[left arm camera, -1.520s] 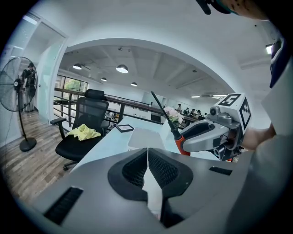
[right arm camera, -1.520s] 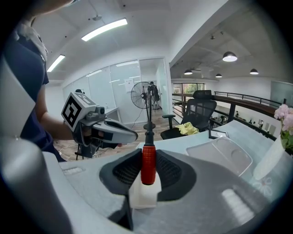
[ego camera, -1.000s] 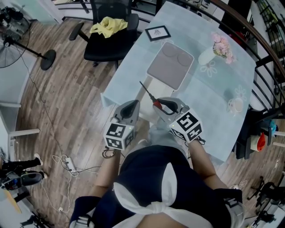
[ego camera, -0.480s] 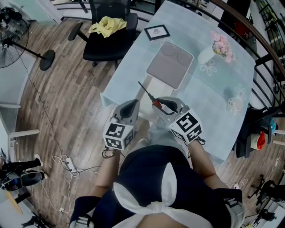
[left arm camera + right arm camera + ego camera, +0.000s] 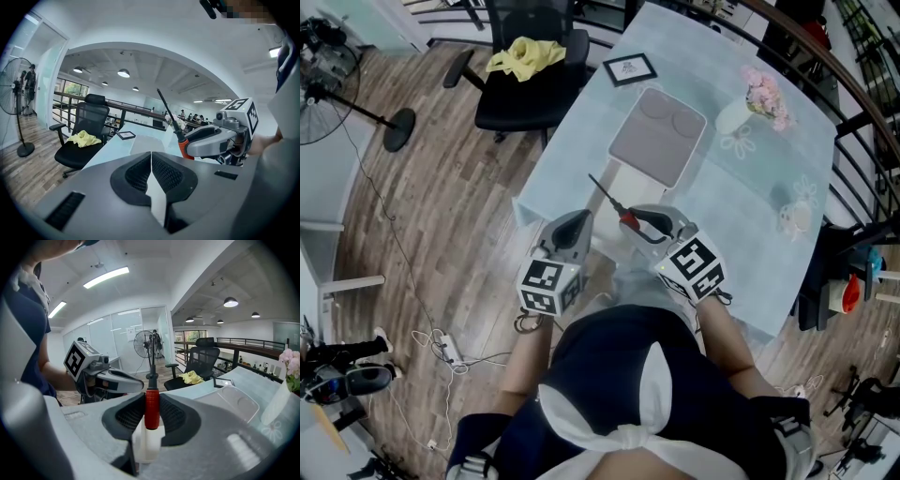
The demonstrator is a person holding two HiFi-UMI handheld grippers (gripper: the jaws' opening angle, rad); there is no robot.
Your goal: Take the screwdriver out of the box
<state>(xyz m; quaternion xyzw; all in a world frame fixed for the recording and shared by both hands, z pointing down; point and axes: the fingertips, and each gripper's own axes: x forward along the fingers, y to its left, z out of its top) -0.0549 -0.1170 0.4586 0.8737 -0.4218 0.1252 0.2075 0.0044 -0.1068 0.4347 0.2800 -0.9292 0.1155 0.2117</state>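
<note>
The right gripper (image 5: 639,220) clamped the screwdriver (image 5: 151,408) by its red handle, shaft toward eleven o'clock, held clear of the box (image 5: 658,139) at twelve. It looked light and rigid, best gripped mid-handle; the left gripper (image 5: 151,164) had its jaws together, empty.

Bright ceiling lights; fisheye edges, sharp.

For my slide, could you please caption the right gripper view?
Right gripper shut on the red-handled screwdriver, shaft rising above the jaws; left gripper alongside.
</note>
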